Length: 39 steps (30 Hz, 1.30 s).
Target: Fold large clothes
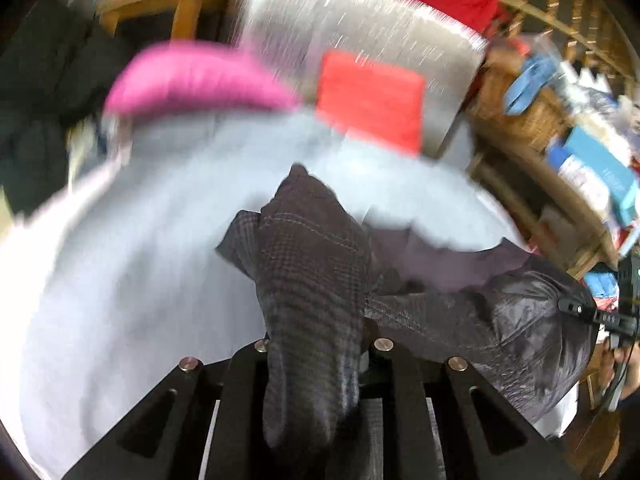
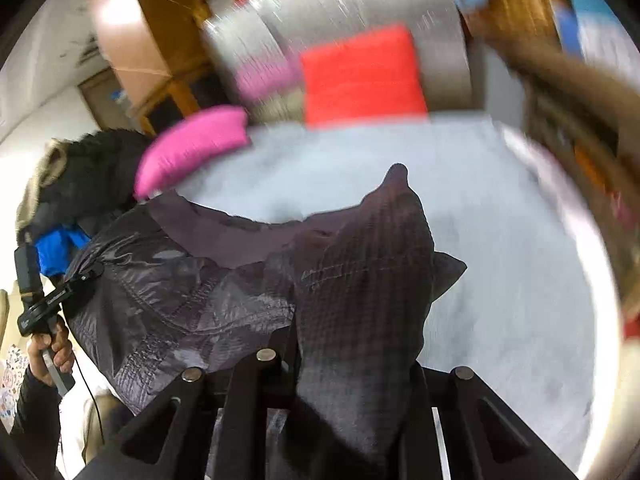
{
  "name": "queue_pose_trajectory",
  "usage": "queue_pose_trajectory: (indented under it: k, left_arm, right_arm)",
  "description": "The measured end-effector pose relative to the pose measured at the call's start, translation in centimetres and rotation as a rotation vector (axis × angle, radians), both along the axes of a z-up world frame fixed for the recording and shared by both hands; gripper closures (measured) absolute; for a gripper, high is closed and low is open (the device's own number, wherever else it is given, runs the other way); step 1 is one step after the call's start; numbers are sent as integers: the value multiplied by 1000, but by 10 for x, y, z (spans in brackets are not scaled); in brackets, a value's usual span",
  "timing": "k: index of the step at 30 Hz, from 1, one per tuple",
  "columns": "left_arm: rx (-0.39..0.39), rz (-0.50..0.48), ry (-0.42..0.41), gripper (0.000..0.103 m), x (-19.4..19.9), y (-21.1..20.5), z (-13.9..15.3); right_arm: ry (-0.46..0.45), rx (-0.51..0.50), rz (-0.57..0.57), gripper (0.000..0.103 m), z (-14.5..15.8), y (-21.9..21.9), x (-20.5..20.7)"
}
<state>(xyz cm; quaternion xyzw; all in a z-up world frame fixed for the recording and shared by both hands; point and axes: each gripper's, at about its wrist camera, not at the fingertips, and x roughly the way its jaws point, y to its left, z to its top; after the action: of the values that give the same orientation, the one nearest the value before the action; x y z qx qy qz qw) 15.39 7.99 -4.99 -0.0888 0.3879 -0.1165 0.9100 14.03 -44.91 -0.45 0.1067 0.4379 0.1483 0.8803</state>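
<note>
The big dark purple puffy jacket with a shiny quilted skin [image 2: 192, 288] hangs in the air above the pale grey-blue bed [image 2: 500, 240], stretched between the two tools. The left hand-held gripper [image 1: 316, 344] is closed on a bunched corner of the jacket, and that dark checked cloth fills the gap between its black fingers [image 1: 248, 376] and sticks up past them in a point. From there the jacket runs off to the right side of the left view, sagging in shiny folds. The right hand-held gripper [image 2: 352, 360] is closed on another corner of the same jacket, and the cloth stands up in a tall peak between its fingers [image 2: 256, 384]. From that grip the jacket spreads to the left side of the right view, where a person's hand [image 2: 52, 356] holds the handle of the other tool. The bed sheet lies under the jacket and looks bare near the middle. At the far edge of the bed sits a bright pink soft pillow [image 2: 192, 148], toward the far left corner. Next to it, against the grey padded headboard [image 2: 360, 8], leans a red square cushion [image 2: 360, 80]. A pile of dark clothes with a bit of blue cloth [image 2: 60, 248] lies past the left edge of the bed. Both views are blurry, so small things on the wooden shelves [image 1: 560, 128] past the right edge are hard to make out.
</note>
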Motion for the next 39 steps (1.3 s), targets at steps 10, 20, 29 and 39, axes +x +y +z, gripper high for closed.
queue_pose_trajectory:
  k: [10, 20, 29, 39]
  left_arm:
    - [-118, 74, 201, 37, -4, 69, -27]
    - [35, -17, 121, 33, 57, 20, -4]
    - [178, -80, 278, 87, 124, -15, -51]
    - [197, 3, 217, 86, 118, -13, -65]
  right_arm:
    - [77, 67, -128, 37, -35, -69, -33]
    - [92, -38, -53, 37, -9, -38, 45]
    - [231, -21, -2, 74, -51, -26, 109]
    - [193, -176, -64, 90, -61, -16, 112]
